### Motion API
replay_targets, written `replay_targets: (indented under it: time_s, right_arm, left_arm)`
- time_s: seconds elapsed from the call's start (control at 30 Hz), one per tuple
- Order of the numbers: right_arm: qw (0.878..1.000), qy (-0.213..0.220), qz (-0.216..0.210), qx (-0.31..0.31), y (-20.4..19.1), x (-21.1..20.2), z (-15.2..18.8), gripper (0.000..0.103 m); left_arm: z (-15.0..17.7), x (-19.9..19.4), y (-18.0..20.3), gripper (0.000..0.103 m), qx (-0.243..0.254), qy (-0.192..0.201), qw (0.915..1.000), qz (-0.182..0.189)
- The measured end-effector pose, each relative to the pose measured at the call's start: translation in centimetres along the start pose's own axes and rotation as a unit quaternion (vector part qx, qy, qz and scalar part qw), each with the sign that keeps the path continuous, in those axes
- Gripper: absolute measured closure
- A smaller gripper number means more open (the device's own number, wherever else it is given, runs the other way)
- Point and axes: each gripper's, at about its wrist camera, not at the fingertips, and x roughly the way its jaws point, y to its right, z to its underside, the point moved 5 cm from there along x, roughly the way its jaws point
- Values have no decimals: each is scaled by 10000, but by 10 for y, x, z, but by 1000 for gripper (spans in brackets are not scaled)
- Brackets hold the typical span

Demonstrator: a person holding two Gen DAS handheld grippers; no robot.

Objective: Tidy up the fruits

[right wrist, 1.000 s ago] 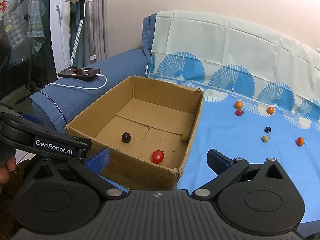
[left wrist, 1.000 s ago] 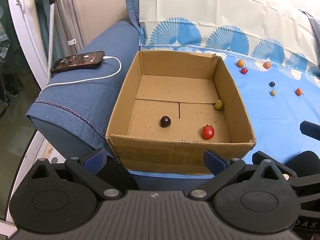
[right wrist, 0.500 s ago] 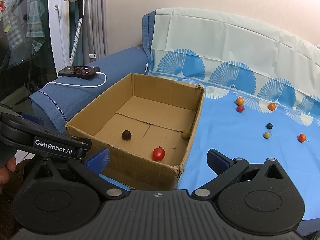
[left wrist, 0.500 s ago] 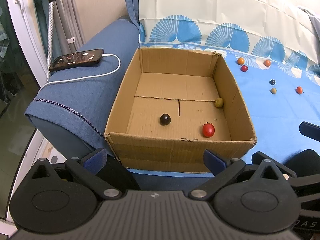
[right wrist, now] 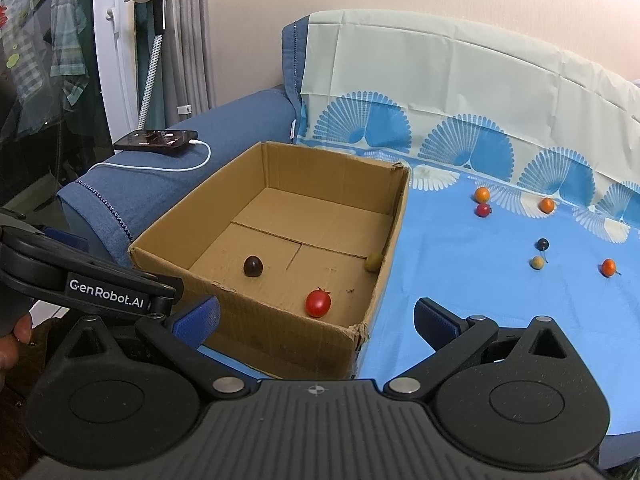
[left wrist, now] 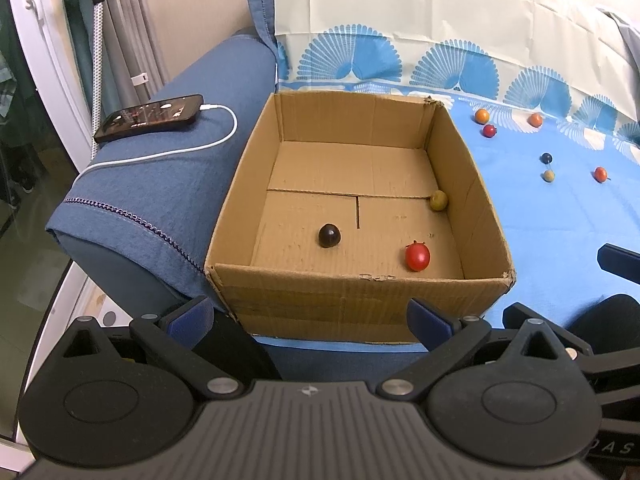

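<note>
An open cardboard box [left wrist: 360, 304] [right wrist: 280, 344] sits at the left end of a blue cloth. Inside lie a red tomato [left wrist: 417, 256] [right wrist: 318, 302], a dark fruit [left wrist: 329, 235] [right wrist: 253, 266] and an olive-green fruit [left wrist: 439, 200] [right wrist: 374, 261]. Several small fruits rest loose on the cloth: orange [right wrist: 482, 193], red [right wrist: 483, 210], orange [right wrist: 546, 205], dark [right wrist: 542, 244], green [right wrist: 537, 263], orange [right wrist: 608, 267]. My left gripper [left wrist: 308, 314] hangs open in front of the box's near wall, holding nothing. My right gripper [right wrist: 316, 314] is open and empty over the box's near right corner.
A phone [left wrist: 150, 117] on a white charging cable [left wrist: 180, 150] lies on the blue sofa arm [left wrist: 152, 200] left of the box. The patterned cloth [right wrist: 460, 280] climbs the backrest. A white door frame and a garment steamer stand at far left.
Both views have shifted slightly; the box and fruits look a little lower and closer in frame. Nothing was picked up or let go, and both grippers stay open.
</note>
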Motion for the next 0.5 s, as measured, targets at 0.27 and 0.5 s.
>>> replay_targets:
  time_s: [0.27, 0.5]
  right_arm:
    - [9999, -69, -45, 72, 2, 6, 3, 1]
    - [9998, -79, -62, 156, 7, 10, 4, 1]
  left_arm:
    - [0, 5, 2, 0, 41, -95, 9999, -28]
    - [-3, 10, 6, 0, 73, -189, 9998, -35]
